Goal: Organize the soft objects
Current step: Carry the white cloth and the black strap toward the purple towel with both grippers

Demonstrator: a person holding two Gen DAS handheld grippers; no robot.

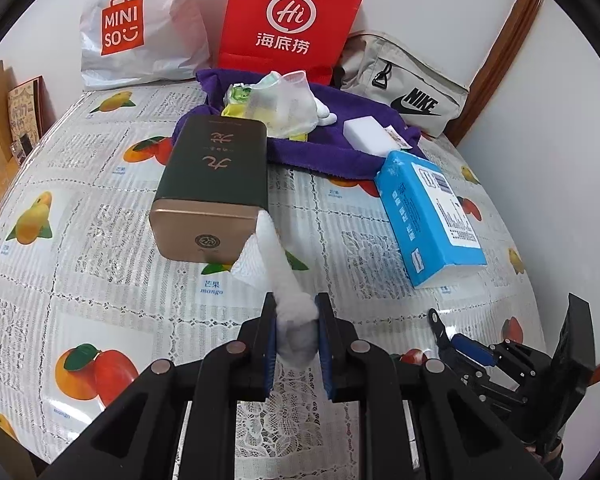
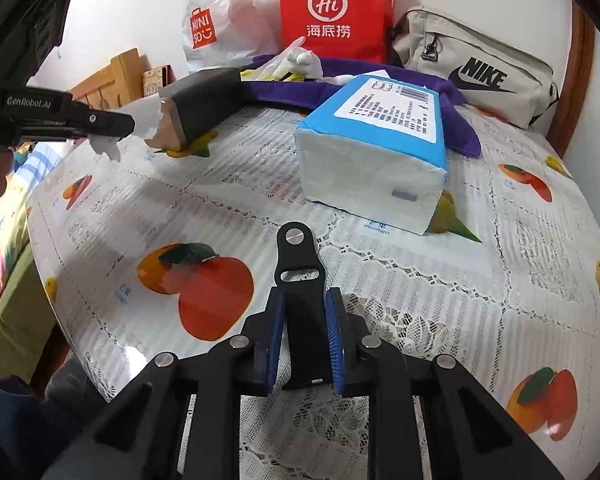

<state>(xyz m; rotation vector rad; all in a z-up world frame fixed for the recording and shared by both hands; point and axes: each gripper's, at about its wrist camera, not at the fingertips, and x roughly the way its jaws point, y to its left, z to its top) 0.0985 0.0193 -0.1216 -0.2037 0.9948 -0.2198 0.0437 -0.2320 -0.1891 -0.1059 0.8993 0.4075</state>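
My left gripper point(image 1: 296, 320) is shut on a white tissue point(image 1: 278, 268) that trails forward toward the dark green tin box point(image 1: 216, 184); it also shows at the left of the right wrist view point(image 2: 130, 124), holding the tissue point(image 2: 144, 120) beside the tin point(image 2: 200, 104). My right gripper point(image 2: 304, 320) is shut on a black clip-like piece point(image 2: 300, 276) above the table. A blue tissue pack point(image 1: 428, 212) point(image 2: 376, 144) lies to the right of the tin. A purple towel point(image 1: 340, 148) at the back carries a white sponge block point(image 1: 370, 134) and a plastic bag of small items point(image 1: 284, 104).
The round table has a fruit-print cover point(image 1: 100, 240). At the back stand a white Miniso bag point(image 1: 136, 28), a red paper bag point(image 1: 288, 20) and a beige Nike pouch point(image 1: 412, 80). My right gripper point(image 1: 500, 352) shows low right in the left wrist view.
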